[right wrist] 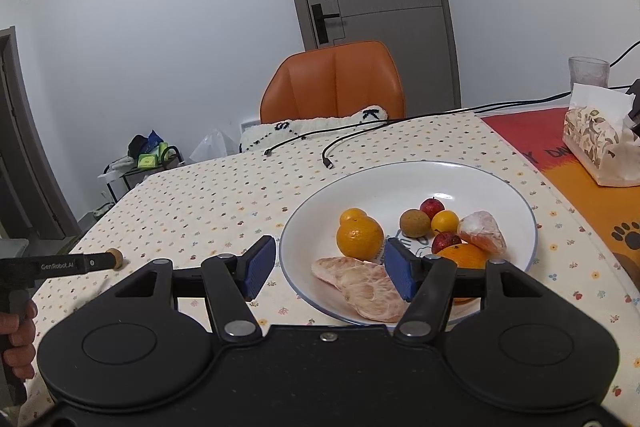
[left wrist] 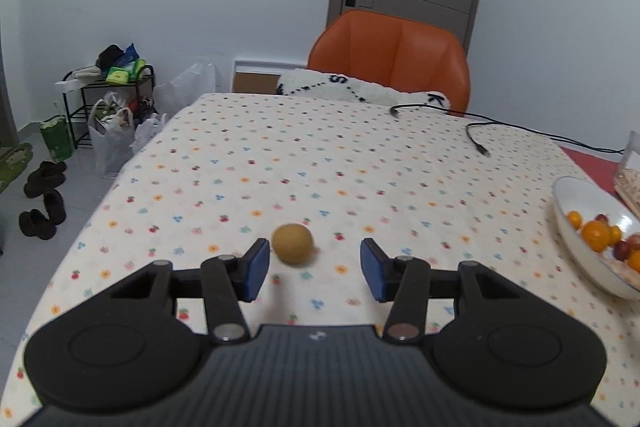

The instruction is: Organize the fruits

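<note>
A small round brown fruit (left wrist: 292,243) lies on the dotted tablecloth just ahead of my left gripper (left wrist: 312,269), close to its left pad; the gripper is open and empty. The fruit also shows in the right wrist view (right wrist: 116,258) at the left gripper's tip. A white plate (right wrist: 400,179) holds oranges (right wrist: 359,237), a brown fruit (right wrist: 415,222), small red fruits (right wrist: 432,207) and peeled pomelo pieces (right wrist: 360,287). My right gripper (right wrist: 330,269) is open and empty over the plate's near rim. The plate shows at the right edge in the left wrist view (left wrist: 576,195).
An orange chair (left wrist: 390,59) with a white cushion stands at the table's far side. Black cables (left wrist: 480,131) lie on the far cloth. A tissue box (right wrist: 600,143) and a glass (right wrist: 588,71) stand at the right. Bags, a rack and shoes are on the floor at the left.
</note>
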The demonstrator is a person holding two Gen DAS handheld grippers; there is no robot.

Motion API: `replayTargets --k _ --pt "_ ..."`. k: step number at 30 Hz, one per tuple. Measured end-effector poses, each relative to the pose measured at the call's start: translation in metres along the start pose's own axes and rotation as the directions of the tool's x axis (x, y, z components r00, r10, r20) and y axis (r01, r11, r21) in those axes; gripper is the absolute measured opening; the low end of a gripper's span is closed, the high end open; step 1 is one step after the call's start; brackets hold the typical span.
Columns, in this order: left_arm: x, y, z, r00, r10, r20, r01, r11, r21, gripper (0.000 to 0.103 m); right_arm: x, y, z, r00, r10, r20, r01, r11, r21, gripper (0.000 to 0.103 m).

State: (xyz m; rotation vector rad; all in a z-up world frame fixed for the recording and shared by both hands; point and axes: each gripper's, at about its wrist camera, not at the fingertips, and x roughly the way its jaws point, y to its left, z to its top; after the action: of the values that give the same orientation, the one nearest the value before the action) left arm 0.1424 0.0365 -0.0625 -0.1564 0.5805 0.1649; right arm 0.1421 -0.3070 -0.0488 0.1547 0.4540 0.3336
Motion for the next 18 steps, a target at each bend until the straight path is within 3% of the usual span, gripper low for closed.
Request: replayTargets --k 7,10,18 --pt "0.024 0.004 0.007 0.999 0.04 -0.03 -0.04 0.999 -0.001 0.026 -0.002 -0.004 0.0 1.0 -0.025 -0.011 0.025 1.0 -0.005 0.06" --pt "0.028 0.002 0.006 0.999 0.038 -0.031 -0.038 0.999 -0.002 0.025 -0.003 -0.008 0.0 0.999 -0.036 -0.013 0.036 0.999 -0.003 0.06" --pt "0.017 -0.033 0.014 0.997 -0.072 -0.01 0.073 0.997 0.036 0.025 -0.007 -0.017 -0.003 0.998 -0.051 -0.023 0.051 0.999 0.0 0.06"
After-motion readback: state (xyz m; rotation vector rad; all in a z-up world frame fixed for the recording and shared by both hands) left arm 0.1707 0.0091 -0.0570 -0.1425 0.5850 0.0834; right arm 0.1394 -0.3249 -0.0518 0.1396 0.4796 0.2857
